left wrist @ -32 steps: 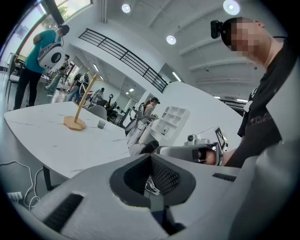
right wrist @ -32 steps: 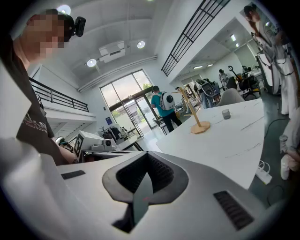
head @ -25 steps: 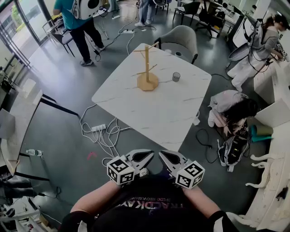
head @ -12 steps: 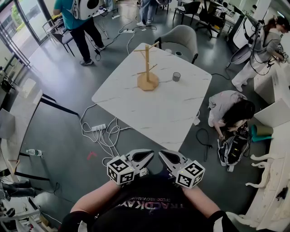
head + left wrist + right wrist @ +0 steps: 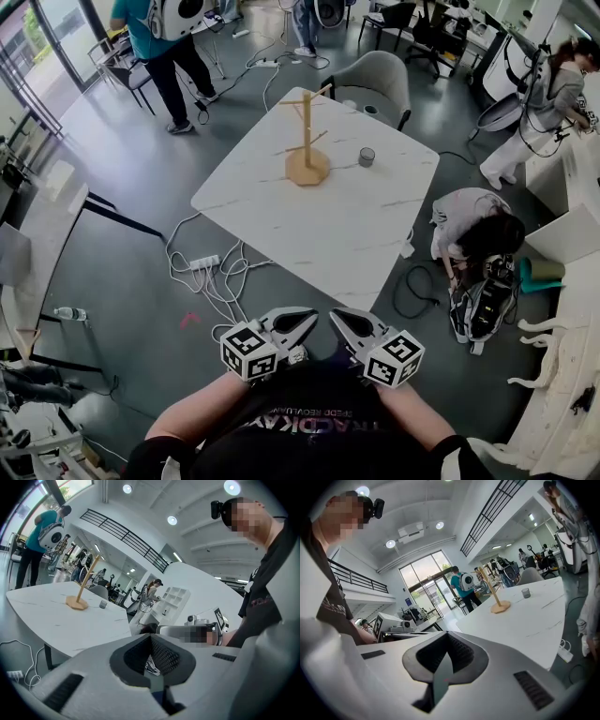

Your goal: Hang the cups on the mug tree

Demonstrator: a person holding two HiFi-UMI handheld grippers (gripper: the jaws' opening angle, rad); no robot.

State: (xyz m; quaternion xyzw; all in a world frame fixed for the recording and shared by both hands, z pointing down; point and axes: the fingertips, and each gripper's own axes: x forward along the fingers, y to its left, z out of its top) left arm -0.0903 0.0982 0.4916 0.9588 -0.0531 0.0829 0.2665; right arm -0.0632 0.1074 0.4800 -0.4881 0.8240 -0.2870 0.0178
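With left gripper and right gripper both closed on nothing, well apart from the cup standing near the tree on the table, step closer first, then open one gripper before reaching.

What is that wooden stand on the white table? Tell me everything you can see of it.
The mug tree is a light wooden stand: a flat base, one upright pole and thin pegs slanting upward from it. It stands upright on the white table, toward its far side. Its pegs are bare. A small grey cup stands just to its right, not touching it.
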